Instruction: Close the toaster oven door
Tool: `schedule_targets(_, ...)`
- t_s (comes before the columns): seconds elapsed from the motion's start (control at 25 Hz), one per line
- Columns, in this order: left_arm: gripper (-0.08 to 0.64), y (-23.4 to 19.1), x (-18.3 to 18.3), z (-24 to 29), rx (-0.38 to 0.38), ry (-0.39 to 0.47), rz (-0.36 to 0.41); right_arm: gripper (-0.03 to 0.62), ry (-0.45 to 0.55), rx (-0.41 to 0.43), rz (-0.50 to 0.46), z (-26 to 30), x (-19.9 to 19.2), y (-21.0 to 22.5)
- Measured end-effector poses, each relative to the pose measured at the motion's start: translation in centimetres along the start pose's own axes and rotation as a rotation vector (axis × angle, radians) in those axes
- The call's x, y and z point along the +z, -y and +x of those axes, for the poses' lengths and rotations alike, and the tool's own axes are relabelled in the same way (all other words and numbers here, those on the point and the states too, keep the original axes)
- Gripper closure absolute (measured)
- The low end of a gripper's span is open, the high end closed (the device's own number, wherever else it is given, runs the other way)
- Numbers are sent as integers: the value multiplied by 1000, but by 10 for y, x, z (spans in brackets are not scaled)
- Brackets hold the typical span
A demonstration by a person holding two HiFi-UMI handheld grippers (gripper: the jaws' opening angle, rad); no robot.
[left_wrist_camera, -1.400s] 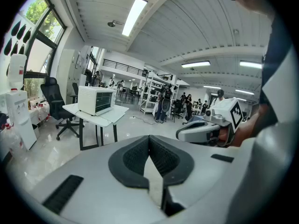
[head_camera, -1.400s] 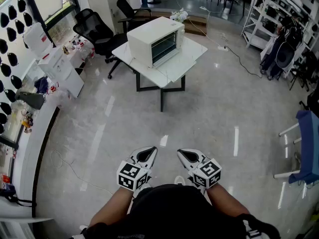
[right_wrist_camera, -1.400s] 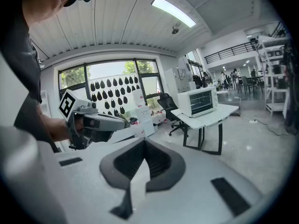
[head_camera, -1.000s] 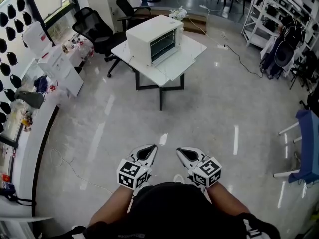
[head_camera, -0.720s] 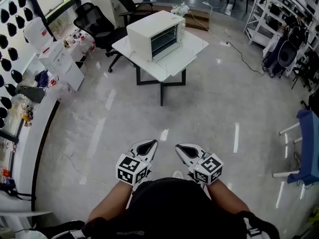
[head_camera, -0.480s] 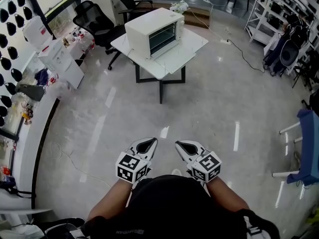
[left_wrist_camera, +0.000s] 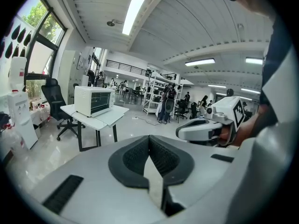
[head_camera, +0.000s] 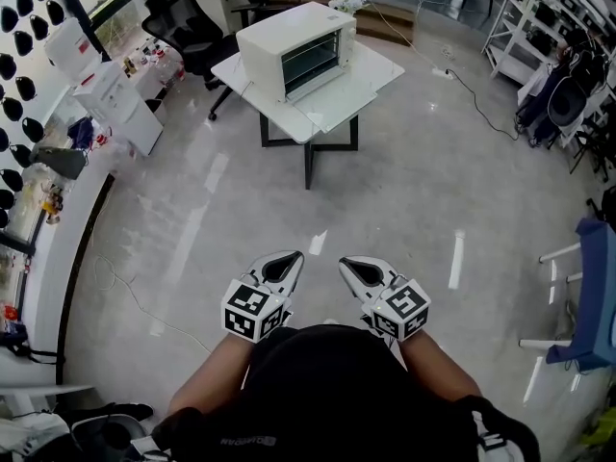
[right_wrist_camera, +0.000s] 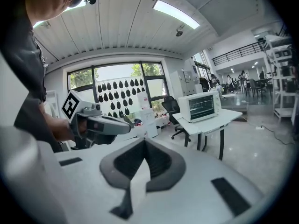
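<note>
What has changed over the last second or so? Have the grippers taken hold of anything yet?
Nothing was taken hold of or let go. Only the head view shifted: the toaster oven and its table now sit slightly higher in the picture. The left gripper and right gripper stay shut and empty, side by side in front of the body, far from the oven.

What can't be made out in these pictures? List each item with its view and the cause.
- Toaster oven door, open or shut: too small and far off in all three views.
- Table area behind the oven: hidden by the oven in the head view.
- Blue furniture: cut off by the head view's right edge, so its kind is unclear.
</note>
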State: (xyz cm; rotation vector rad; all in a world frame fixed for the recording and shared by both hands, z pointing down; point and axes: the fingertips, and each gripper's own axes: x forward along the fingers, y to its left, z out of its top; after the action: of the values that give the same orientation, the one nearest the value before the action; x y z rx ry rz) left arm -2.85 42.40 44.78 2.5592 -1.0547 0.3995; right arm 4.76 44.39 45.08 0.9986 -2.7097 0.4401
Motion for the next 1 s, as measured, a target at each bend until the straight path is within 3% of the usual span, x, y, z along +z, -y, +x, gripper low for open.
schedule_targets(0.52,557,28,7,55,11,-26,2,591,-26,43,16,-18,-8,55)
schedule_targets(0.72,557,8,3,62,42,-40,-27,591,-22,49,41,-5,-8,66)
schedule_targets(1.0,557,-19,10,87,9,-56,-31,591,-42,25,66,22,-4,89)
